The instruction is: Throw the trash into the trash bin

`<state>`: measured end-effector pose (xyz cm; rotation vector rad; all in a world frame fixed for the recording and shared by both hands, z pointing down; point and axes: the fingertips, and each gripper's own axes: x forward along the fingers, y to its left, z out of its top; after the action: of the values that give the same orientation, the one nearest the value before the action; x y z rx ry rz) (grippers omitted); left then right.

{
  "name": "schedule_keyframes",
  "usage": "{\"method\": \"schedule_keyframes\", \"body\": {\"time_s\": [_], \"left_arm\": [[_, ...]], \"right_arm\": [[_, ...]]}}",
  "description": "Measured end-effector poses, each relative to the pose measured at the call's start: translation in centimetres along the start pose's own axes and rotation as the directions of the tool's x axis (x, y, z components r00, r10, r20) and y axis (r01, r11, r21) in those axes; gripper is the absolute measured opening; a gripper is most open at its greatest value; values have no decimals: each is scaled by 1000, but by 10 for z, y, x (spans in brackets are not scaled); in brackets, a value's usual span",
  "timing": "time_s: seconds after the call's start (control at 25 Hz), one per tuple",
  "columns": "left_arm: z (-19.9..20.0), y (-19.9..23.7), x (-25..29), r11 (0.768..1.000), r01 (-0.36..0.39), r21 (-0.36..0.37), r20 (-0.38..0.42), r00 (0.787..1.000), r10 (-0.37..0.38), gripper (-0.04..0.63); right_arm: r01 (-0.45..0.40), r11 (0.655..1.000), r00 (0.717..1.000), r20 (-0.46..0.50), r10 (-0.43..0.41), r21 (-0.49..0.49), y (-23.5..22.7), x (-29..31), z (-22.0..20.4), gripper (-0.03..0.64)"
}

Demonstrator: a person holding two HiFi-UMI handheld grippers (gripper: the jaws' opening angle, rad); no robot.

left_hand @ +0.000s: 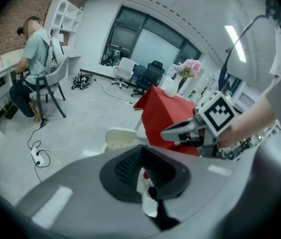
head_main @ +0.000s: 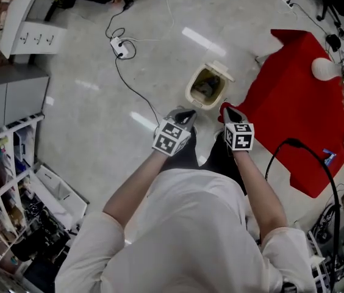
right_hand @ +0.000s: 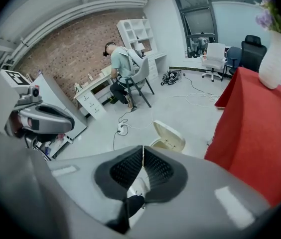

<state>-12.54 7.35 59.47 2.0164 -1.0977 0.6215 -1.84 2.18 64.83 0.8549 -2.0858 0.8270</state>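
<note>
Head view shows the left hand-held gripper (head_main: 185, 116) with its jaws closed tip to tip and nothing pinched between them. The right hand-held gripper (head_main: 230, 112) beside it is likewise closed and empty. Beyond and below both tips, roughly between them, the cream plastic trash bin (head_main: 189, 91) stands on the floor. Its flip lid (head_main: 222, 70) is open and dark crumpled trash (head_main: 206, 86) lies inside. With the trash in the bin and neither gripper carrying anything, the throwing looks done; at most the lid remains to be shut.

Left of the left hand-held gripper, the pale glossy floor (head_main: 99, 108) carries a white power strip (head_main: 121, 46) and trailing cables, with cluttered white shelving (head_main: 7, 163) further left. Right of the right hand-held gripper stands a table under a red cloth (head_main: 294, 96), with a white vase (head_main: 326, 69) on it.
</note>
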Motion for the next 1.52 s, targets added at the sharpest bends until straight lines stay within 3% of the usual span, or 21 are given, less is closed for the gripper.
{"method": "schedule_keyframes", "body": {"time_s": [0.28, 0.76, 1.24, 1.52], "left_arm": [[13, -9, -35, 1000, 0, 13, 2, 1000, 0, 5], [35, -34, -68, 996, -2, 89, 35, 999, -1, 3], [52, -48, -66, 997, 61, 43, 31, 998, -63, 5], [75, -90, -38, 990, 92, 105, 29, 995, -96, 5]], "right_arm": [[-68, 997, 997, 28, 69, -27, 28, -49, 13, 0], [-72, 996, 993, 89, 76, -46, 40, -100, 29, 0], [-70, 996, 991, 112, 75, -47, 38, -111, 33, 0], [-76, 996, 987, 140, 82, -46, 12, -137, 26, 0]]}}
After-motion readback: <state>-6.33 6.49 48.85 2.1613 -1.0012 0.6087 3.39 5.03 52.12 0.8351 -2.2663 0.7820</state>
